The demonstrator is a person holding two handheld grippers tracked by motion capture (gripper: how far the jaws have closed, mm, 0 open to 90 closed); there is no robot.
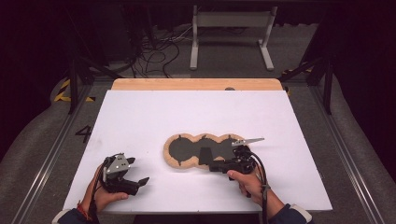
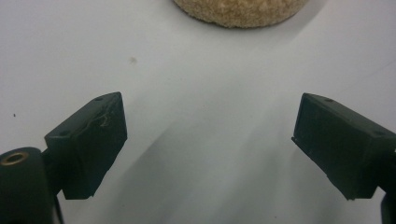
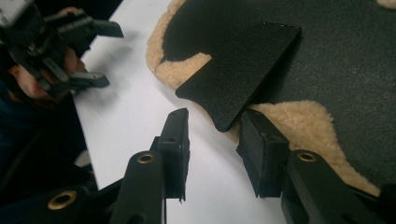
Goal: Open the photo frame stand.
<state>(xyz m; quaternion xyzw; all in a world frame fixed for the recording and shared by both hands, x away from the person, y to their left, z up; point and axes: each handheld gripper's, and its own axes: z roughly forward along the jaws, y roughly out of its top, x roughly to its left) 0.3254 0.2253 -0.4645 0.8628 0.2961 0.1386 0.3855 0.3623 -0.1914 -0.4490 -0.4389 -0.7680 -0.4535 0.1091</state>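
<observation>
Left tool [image 1: 135, 183], held low in the left hand [image 1: 100, 196], jaws wide apart; right tool [image 1: 212, 165], jaws partly parted.

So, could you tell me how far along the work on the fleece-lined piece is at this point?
Done: the fleece-lined piece lies flat on the white table, dark side up. In hand: the right gripper has its jaws parted around the corner of the black strap at the near edge, not clamped. Left: nothing looks lifted or folded yet, and the left gripper waits open, apart from the piece.
</observation>
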